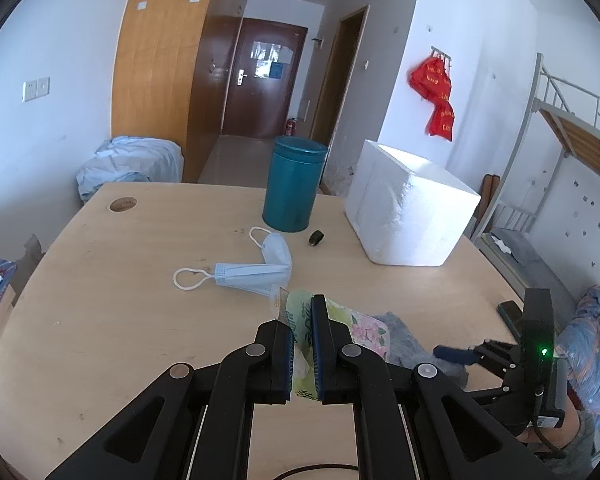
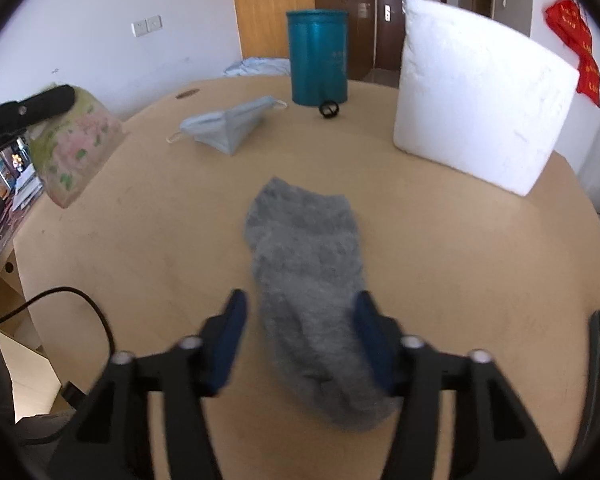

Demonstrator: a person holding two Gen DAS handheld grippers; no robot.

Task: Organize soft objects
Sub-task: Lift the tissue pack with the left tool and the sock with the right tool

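Note:
My left gripper (image 1: pixel 301 320) is shut on a green flowered tissue pack (image 1: pixel 364 330) and holds it just above the table; the pack also shows at the left of the right wrist view (image 2: pixel 80 140). A grey sock (image 2: pixel 312 276) lies flat on the table. My right gripper (image 2: pixel 300 312) is open, its fingers on either side of the sock's near half. A light blue face mask (image 1: pixel 256 270) lies further out on the table; it also shows in the right wrist view (image 2: pixel 228 126). The right gripper shows at the right of the left wrist view (image 1: pixel 456 354).
A teal cylindrical can (image 1: pixel 294 184) and a white foam box (image 1: pixel 408 208) stand at the far side of the wooden table (image 1: pixel 120 320). A small black ring-like object (image 1: pixel 316 237) lies between them. A dark phone (image 1: pixel 510 312) lies at the table's right edge.

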